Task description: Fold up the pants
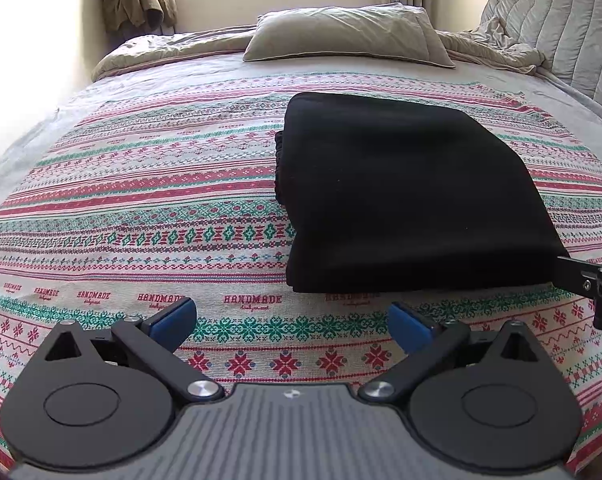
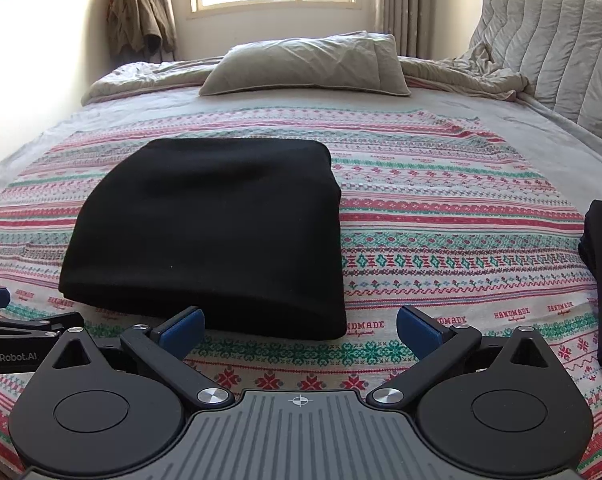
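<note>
Above the patterned blanket (image 1: pixel 141 216), both grippers, left (image 1: pixel 293 324) and right (image 2: pixel 301 330), hover spread wide, empty, before the folded pants (image 2: pixel 209 232).

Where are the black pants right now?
The folded black pants lie on the patterned blanket, just beyond both open grippers: right of centre in the left wrist view, left of centre in the right.

black pants (image 1: pixel 405 200) folded into a thick, neat rectangle, lying flat on patterned bed cover, ribbed waistband edge showing at left side.
</note>
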Motion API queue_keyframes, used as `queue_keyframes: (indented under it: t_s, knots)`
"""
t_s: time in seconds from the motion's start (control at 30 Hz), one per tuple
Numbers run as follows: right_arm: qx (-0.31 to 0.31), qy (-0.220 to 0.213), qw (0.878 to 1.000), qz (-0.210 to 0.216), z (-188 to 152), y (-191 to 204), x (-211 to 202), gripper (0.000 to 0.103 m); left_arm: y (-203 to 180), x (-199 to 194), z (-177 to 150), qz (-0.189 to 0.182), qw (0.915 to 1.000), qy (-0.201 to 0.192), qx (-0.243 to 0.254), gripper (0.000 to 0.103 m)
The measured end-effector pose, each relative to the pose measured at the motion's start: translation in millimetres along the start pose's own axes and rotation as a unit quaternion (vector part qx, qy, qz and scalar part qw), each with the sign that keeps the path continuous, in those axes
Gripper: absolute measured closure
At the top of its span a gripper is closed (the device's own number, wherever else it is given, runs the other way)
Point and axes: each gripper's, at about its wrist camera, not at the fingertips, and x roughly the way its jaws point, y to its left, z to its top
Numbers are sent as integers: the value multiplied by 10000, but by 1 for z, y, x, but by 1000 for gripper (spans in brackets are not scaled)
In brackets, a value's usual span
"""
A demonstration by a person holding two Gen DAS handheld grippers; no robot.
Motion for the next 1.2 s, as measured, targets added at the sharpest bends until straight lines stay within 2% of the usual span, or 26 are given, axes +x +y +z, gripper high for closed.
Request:
queue_keyframes:
  t_s: [1.2]
  knots:
    - [-76,102,9999,-39,-6,5,8,0,2,-2,0,34,10000,-7,19,0]
